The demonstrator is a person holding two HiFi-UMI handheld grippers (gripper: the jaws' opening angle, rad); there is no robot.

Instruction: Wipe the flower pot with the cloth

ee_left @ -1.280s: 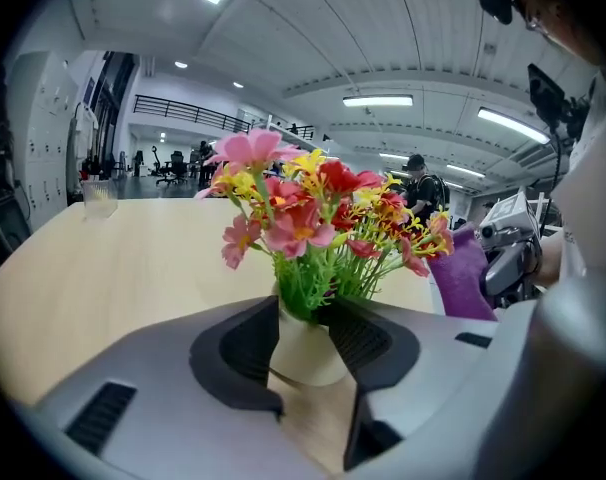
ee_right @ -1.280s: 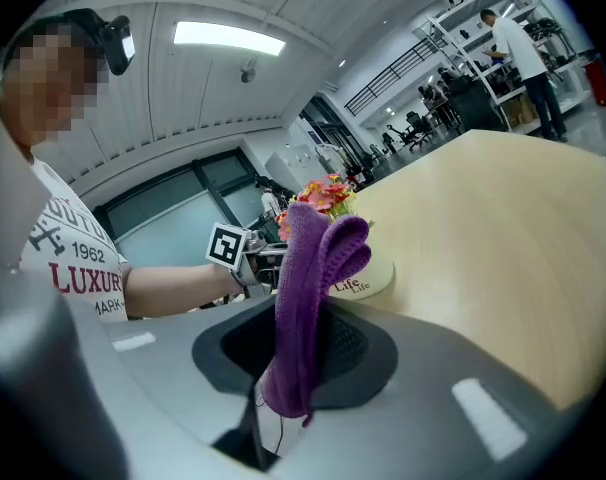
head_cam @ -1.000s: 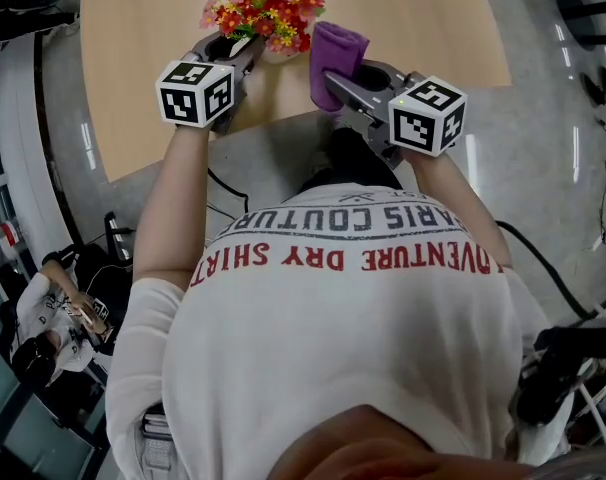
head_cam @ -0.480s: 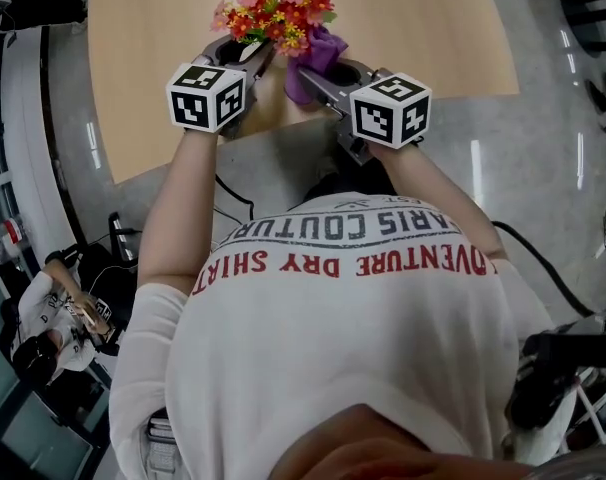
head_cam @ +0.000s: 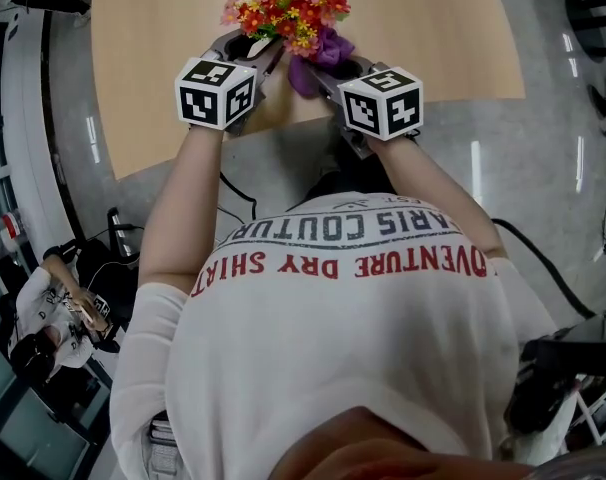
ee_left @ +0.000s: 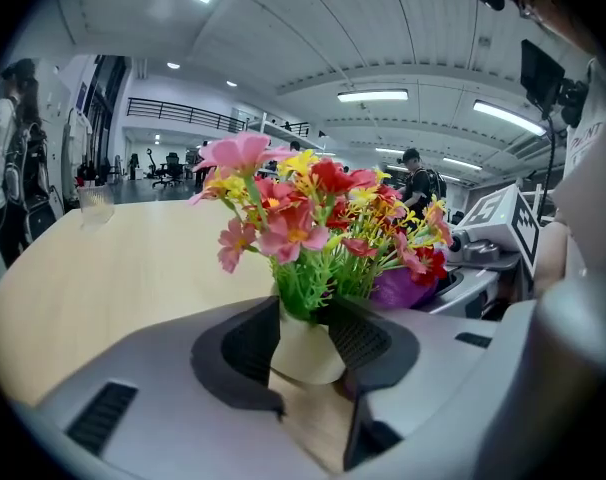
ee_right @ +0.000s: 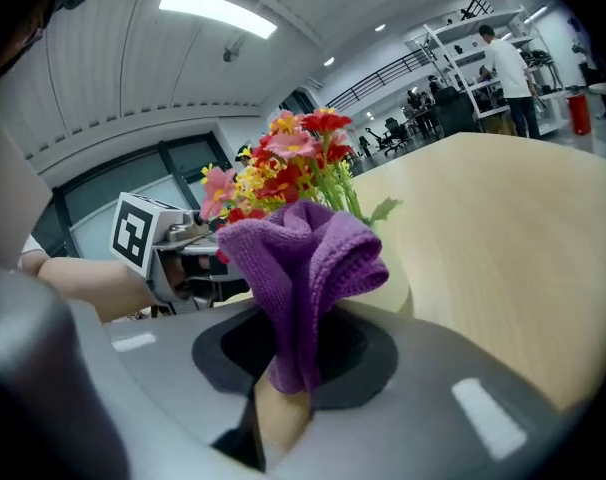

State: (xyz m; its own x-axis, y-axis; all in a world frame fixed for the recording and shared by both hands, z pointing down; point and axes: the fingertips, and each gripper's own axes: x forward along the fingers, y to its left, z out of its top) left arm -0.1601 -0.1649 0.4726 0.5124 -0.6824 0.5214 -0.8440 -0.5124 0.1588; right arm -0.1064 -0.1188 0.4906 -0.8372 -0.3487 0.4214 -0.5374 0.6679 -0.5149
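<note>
Left gripper [ee_left: 303, 330] has its jaws partway apart and clamped on the cream flower pot [ee_left: 305, 358], pads pressing both sides, pot upright near the front edge of the wooden table [head_cam: 153, 78]. Right gripper [ee_right: 288, 358] pinches the purple cloth [ee_right: 305, 253] tight, bunched just beside the pot. In the pot: pink, red and yellow flowers [ee_left: 318, 218].

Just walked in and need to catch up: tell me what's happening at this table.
A person works two hand-held grippers over a wooden table. The left gripper clamps a small cream flower pot holding bright flowers. The right gripper pinches a bunched purple cloth right beside the pot, under the flowers. Whether it touches yet is unclear.
</note>
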